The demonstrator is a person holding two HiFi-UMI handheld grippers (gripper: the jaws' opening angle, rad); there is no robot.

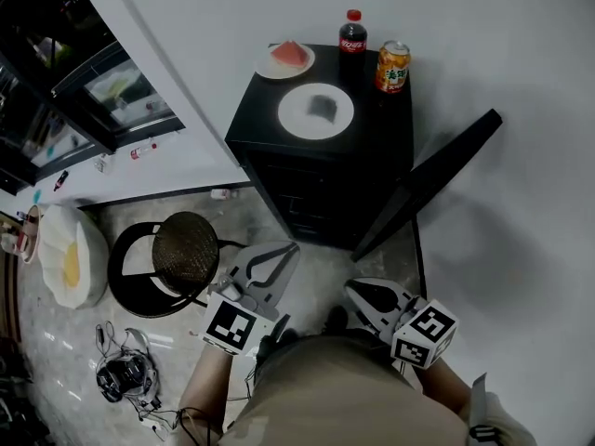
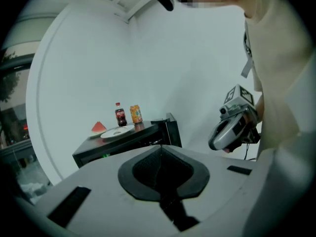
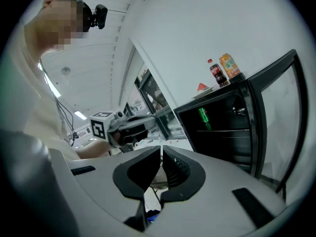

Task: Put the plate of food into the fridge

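The head camera looks steeply down on the fridge [image 1: 372,124] from above; both gripper cameras face it from low and well back, sharing its top.

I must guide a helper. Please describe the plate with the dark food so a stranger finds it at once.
Find the low black fridge by the white wall, its door open. On its top, take the white plate nearest the front edge: it carries a dark lump, while the smaller plate behind holds a red watermelon slice.
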